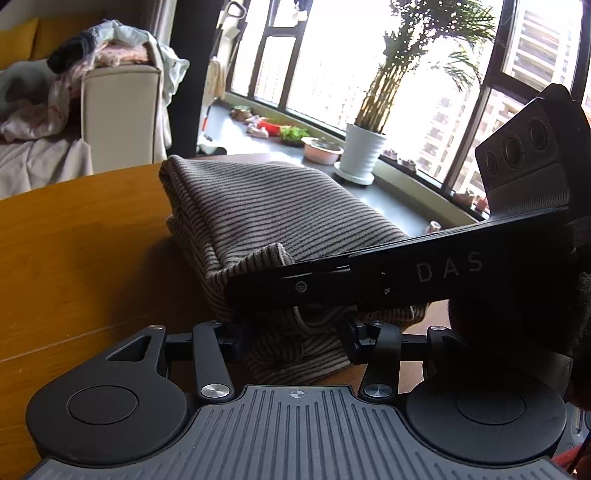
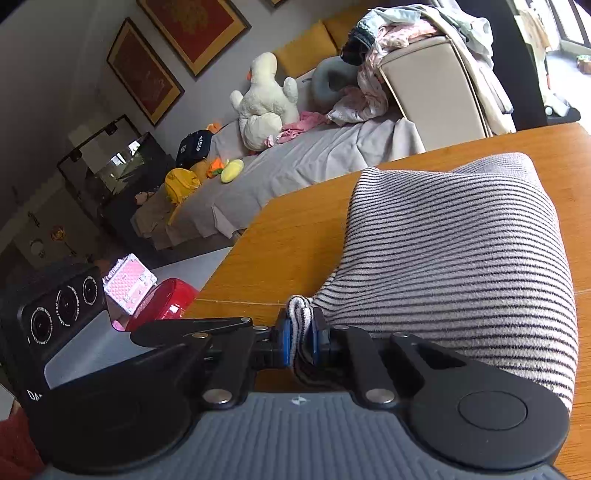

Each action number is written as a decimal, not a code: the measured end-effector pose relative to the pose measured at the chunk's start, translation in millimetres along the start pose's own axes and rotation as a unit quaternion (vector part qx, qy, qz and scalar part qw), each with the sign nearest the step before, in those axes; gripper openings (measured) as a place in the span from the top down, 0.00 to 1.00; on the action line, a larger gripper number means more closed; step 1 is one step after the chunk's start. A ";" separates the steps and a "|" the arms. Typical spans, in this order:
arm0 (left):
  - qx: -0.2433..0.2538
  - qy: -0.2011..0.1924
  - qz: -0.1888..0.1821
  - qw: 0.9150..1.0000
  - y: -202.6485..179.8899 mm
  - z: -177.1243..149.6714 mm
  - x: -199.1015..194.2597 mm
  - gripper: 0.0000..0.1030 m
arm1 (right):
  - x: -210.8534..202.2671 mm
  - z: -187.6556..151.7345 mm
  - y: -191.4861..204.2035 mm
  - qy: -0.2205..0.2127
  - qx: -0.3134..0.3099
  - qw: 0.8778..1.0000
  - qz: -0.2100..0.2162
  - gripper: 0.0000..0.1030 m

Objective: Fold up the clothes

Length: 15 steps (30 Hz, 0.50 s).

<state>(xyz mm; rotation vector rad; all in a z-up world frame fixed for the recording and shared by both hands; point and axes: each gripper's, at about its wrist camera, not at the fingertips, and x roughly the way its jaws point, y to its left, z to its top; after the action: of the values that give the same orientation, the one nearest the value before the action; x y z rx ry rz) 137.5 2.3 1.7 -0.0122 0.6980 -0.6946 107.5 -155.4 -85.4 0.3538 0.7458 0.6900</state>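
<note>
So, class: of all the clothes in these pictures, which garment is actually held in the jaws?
The striped garment on the wooden table: the right gripper pinches its corner. The other clothes lie heaped, untouched, on the sofa arm behind.

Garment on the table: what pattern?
Garment: thin dark stripes on pale fabric, clearest in the right wrist view.

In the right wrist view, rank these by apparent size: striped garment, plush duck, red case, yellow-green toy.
1. Striped garment, nearest the camera, so its lead is partly nearness.
2. Plush duck.
3. Red case, partly hidden.
4. Yellow-green toy.
</note>
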 end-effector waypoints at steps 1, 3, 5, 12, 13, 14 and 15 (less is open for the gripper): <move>0.000 -0.001 -0.001 1.000 0.4 -0.3 0.0 0.49 | -0.8 -0.3 0.2 0.002 -0.002 1.000 -0.001 0.89; -0.001 0.001 -0.002 1.000 3.9 -1.1 -4.2 0.48 | -2.2 -1.4 0.3 0.003 -0.004 1.000 -0.002 0.89; -0.002 0.004 -0.003 1.000 8.1 -1.8 -9.1 0.46 | -3.1 -3.8 0.0 0.002 -0.006 1.000 -0.003 0.89; -0.045 -0.012 0.032 0.998 44.7 2.6 -44.2 0.35 | -2.6 -11.8 7.6 -0.011 -0.042 0.999 -0.018 0.90; -0.059 -0.022 0.039 0.997 51.2 6.4 -49.6 0.36 | -1.7 -14.1 11.5 -0.013 -0.057 0.998 -0.025 0.90; -0.076 -0.032 0.042 0.996 57.3 10.9 -54.5 0.38 | -0.6 -17.2 16.6 -0.015 -0.073 0.997 -0.035 0.90; -0.093 -0.045 0.040 0.994 62.5 17.5 -58.8 0.40 | 0.6 -20.4 21.8 -0.017 -0.089 0.995 -0.045 0.90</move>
<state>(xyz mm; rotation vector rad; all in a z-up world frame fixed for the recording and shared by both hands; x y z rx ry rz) 151.9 81.9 35.2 -0.1847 0.6718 -0.5464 83.4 -138.0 -88.4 0.1679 0.6579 0.6587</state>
